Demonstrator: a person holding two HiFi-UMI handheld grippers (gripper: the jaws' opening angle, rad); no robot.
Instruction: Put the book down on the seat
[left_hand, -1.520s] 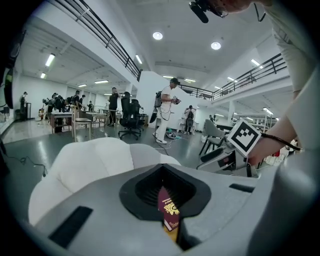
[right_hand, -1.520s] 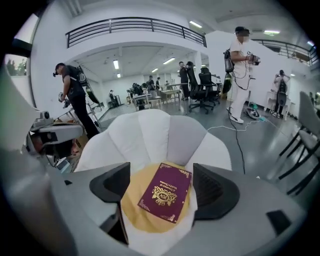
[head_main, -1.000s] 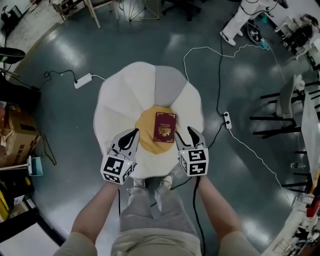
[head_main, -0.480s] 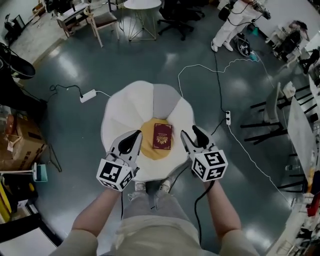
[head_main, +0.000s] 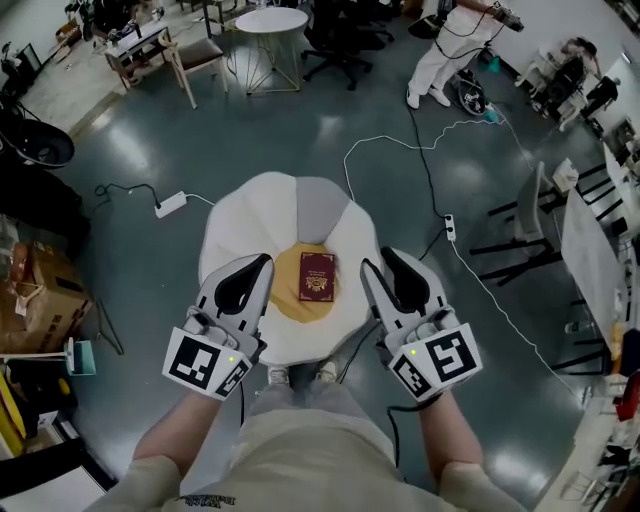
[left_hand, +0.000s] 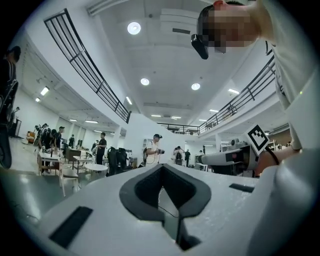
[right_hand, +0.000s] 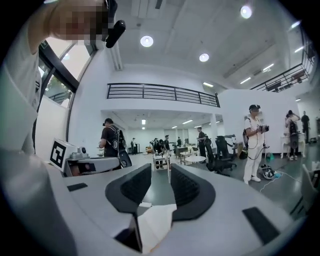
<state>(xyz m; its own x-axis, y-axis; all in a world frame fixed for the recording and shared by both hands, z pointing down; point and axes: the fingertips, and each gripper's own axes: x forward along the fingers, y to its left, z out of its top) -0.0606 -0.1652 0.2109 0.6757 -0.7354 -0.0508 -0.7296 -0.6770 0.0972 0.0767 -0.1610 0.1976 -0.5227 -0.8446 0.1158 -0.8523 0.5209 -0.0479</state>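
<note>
Straight down at 12 o'clock from my shoes, the book is lying flat, cover up, on the yellow middle of the seat, and nothing's touching it. It hasn't budged since a second ago, but both tools have. Back then they sat low, just beside the book at its 8 and 4 o'clock. Now they've come way up towards my head, look a lot bigger, and the seat has shrunk underneath them.

My left tool has its tips together with nothing between them. My right tool is down to a narrow gap, also empty, and its jaws have just been closing.

The seat's a white petal-shaped cushion with one grey petal at 12 o'clock, sitting on a glossy dark grey-green floor. A white power strip lies at the seat's 10 o'clock. A second strip at 3 o'clock hangs off a white cable that snakes up towards 1 o'clock, where a person in white is standing.

More of the room shows now than before: a round white table and a wooden chair up around 12 o'clock. A cardboard box sits at 9 o'clock and black metal frames stand at 3 o'clock. Both tool views look level across a big hall with a railed balcony, ceiling spots and other people standing around.
</note>
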